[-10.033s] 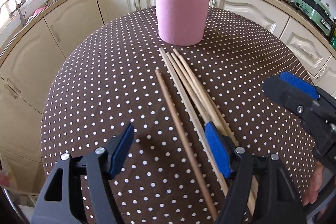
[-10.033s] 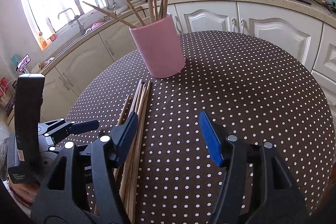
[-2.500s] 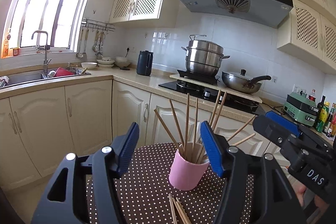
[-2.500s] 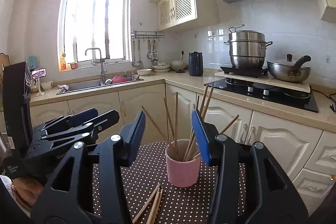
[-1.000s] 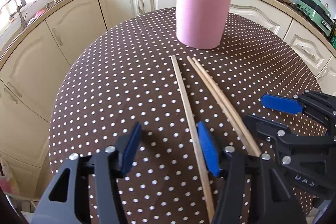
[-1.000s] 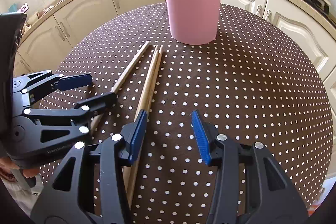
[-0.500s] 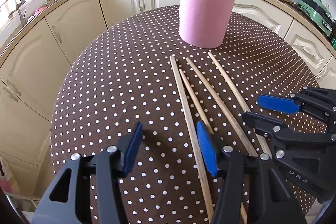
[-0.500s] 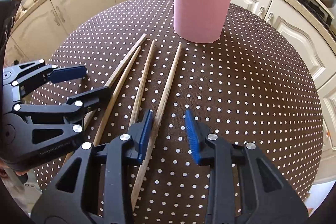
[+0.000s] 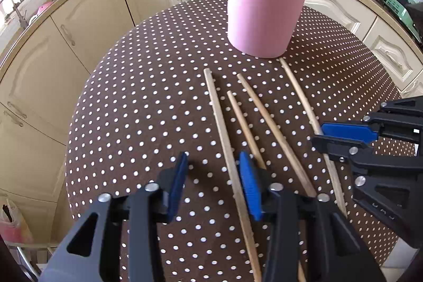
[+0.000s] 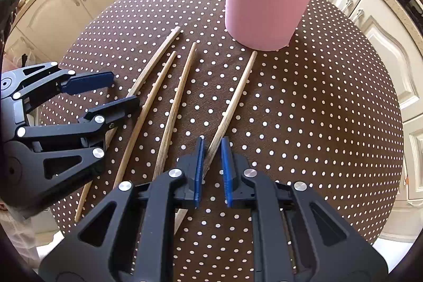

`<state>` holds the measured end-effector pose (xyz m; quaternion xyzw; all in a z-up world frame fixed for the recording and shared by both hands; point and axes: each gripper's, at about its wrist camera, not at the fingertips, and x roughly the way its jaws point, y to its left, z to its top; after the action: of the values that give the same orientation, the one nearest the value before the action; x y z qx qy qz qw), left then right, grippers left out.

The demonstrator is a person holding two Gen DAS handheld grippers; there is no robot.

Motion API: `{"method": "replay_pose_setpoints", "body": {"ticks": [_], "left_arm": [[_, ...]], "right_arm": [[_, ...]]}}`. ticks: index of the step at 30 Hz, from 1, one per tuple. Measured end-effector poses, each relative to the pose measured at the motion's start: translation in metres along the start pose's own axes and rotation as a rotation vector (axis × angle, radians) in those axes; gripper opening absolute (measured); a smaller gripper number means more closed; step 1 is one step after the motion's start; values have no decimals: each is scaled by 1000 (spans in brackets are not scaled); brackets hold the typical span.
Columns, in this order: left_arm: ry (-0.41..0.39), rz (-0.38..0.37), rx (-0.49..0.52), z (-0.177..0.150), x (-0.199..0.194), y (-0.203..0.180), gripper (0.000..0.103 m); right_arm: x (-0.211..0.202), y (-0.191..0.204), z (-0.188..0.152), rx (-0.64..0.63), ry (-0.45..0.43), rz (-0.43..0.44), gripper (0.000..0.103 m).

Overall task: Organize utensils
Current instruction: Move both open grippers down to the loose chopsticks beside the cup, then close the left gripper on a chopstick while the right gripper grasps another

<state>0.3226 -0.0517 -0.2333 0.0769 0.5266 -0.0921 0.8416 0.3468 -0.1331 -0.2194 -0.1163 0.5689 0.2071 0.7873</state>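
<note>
Wooden chopsticks lie fanned on the dotted cloth, one already between the right jaws.

Left wrist view: the left gripper (image 9: pixel 212 183) hangs spread and empty over the tablecloth (image 9: pixel 127 107); the leftmost chopstick (image 9: pixel 224 139) passes just inside its right finger, long axis running away toward the pink cup (image 9: pixel 265 9). Right wrist view: the right gripper (image 10: pixel 211 168), jaws narrowed but not visibly clamped, straddles the thick end of the rightmost chopstick (image 10: pixel 234 99), whose thin tip points at the cup's base. Three more sticks lie between both grippers, near but apart; nothing blocks a lift toward the cup.
</note>
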Motion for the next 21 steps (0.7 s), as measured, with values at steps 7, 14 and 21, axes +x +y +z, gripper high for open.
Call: {"method": "replay_pose_setpoints", "body": {"ticks": [7, 14, 21], "left_arm": [[11, -6, -13, 19, 3, -10, 10], [-17, -39, -45, 23, 4, -8, 6], [-89, -101, -97, 16, -6, 5, 6]], "right_arm": [[5, -10, 18, 18, 29, 26, 7], [4, -21, 14, 71, -29, 18, 7], [-11, -30, -17, 109, -107, 59, 7]]}}
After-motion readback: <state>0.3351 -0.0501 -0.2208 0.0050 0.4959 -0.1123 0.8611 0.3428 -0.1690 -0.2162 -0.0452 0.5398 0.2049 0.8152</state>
